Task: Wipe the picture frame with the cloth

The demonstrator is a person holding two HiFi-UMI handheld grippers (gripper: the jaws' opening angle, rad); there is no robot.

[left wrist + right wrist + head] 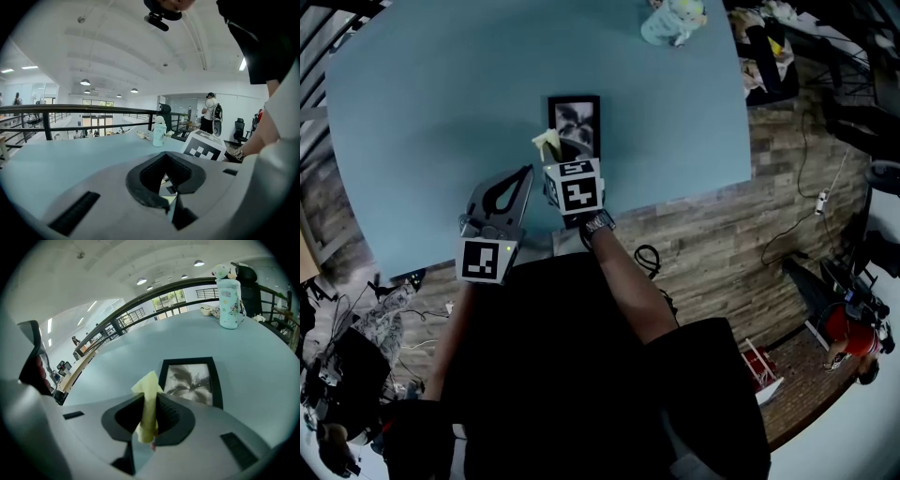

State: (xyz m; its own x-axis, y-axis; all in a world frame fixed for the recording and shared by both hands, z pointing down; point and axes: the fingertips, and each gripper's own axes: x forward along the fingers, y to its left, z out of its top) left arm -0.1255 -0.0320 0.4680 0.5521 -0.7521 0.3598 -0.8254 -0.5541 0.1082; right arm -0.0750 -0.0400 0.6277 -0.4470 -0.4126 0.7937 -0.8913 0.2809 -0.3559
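Observation:
A black picture frame (574, 124) with a grey leaf print lies flat on the blue-grey table (422, 131). In the right gripper view the picture frame (190, 380) sits just beyond the jaws. My right gripper (555, 150) hovers at the frame's near edge, shut on a pale yellow cloth (547, 142). The cloth (147, 404) stands up between the right gripper's (151, 397) dark pads. My left gripper (527, 172) is to the left, near the table's front edge, shut with nothing in it. In its own view the left gripper (165, 157) points across the table.
A pale green bottle (675, 21) with a figure on top stands at the table's far edge; the same bottle (229, 301) rises behind the frame. A black railing (70, 112) runs behind the table. Cables and clutter lie on the wooden floor (787, 187) to the right.

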